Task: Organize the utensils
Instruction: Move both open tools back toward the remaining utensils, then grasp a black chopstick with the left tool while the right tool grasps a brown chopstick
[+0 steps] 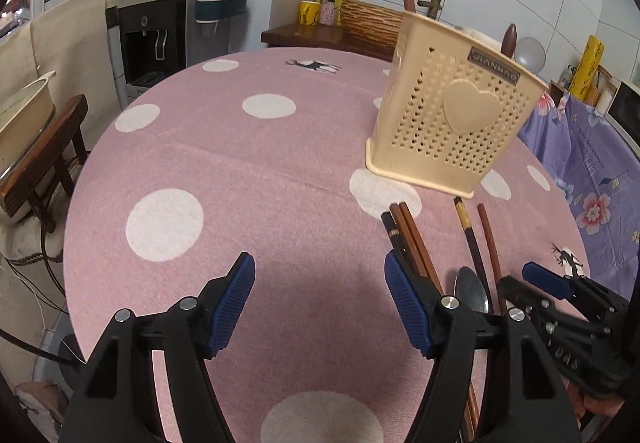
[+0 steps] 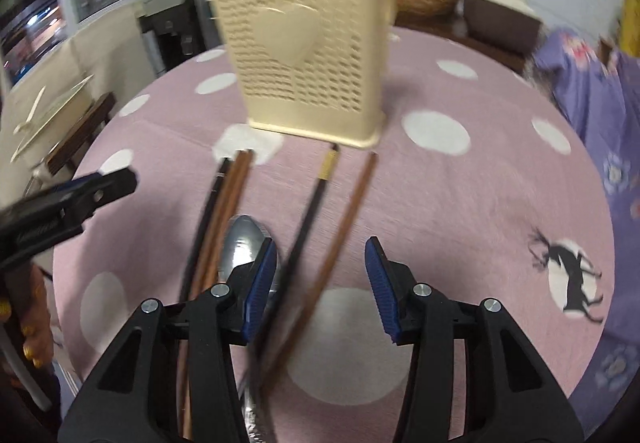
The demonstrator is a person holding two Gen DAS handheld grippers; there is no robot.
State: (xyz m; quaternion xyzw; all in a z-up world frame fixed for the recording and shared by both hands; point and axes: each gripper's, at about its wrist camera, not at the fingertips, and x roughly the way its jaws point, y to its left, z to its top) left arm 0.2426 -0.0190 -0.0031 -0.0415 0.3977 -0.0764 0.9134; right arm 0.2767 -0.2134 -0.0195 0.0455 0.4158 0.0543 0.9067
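Utensils: five chopsticks and one metal spoon (image 2: 244, 243) lie flat on the pink dotted tablecloth (image 1: 224, 171), just in front of the holder, so they are still to be sorted.
Chopstick grouping: three lie bundled side by side (image 2: 224, 195); a black one with a pale band (image 2: 320, 183) and a brown one (image 2: 352, 195) lie apart to their right, tips toward the holder.
Holder: cream perforated caddy (image 1: 452, 115) stands upright at the far side, open end up to take utensils; a few handles already rise from it.
Left gripper (image 1: 320, 307): jaws apart, nothing between them, over bare cloth beside the bundle.
Right gripper (image 2: 320, 291): jaws apart, angled down over the two loose chopsticks, which pass between the pads without being pinched.
Likely step: the right gripper seems lined up to pick one loose chopstick.
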